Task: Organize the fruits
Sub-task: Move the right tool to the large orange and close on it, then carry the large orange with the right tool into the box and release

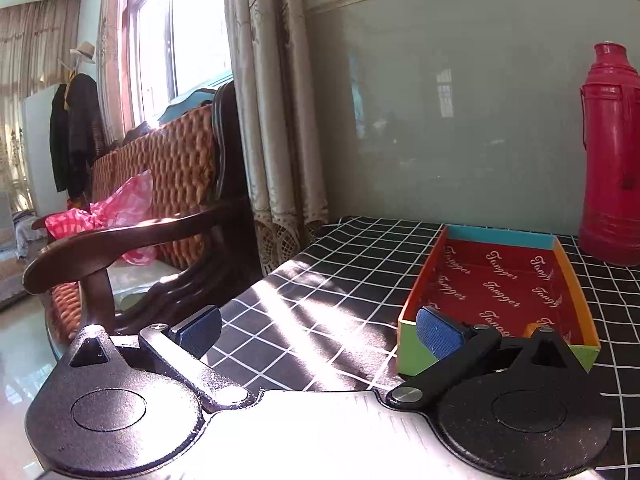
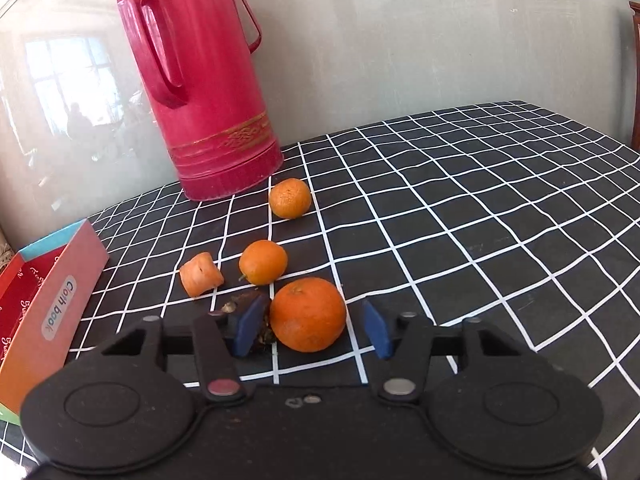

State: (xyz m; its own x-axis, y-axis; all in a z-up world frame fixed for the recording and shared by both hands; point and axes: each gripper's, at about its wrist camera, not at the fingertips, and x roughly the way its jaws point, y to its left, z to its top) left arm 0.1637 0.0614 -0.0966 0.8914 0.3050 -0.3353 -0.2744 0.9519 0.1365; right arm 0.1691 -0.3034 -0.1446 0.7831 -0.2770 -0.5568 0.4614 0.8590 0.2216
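In the right wrist view three oranges lie on the black checked cloth: a large orange [image 2: 307, 314], a smaller orange [image 2: 263, 261] behind it, and a far orange [image 2: 290, 198] near the flask. A carrot piece [image 2: 201, 279] lies to their left. A dark object [image 2: 252, 304] sits behind the left finger. My right gripper [image 2: 314, 330] is open, its blue pads either side of the large orange, left pad touching or nearly so. The open cardboard box [image 2: 52, 300] with a red lining stands at left. My left gripper [image 1: 318, 336] is open and empty beside the box [image 1: 496, 280].
A tall red thermos flask [image 2: 204, 80] stands at the back of the table by the wall, also in the left wrist view [image 1: 612, 160]. A wooden armchair [image 1: 140, 240] with a pink bag stands off the table's left edge. The checked tablecloth [image 2: 480, 200] stretches right.
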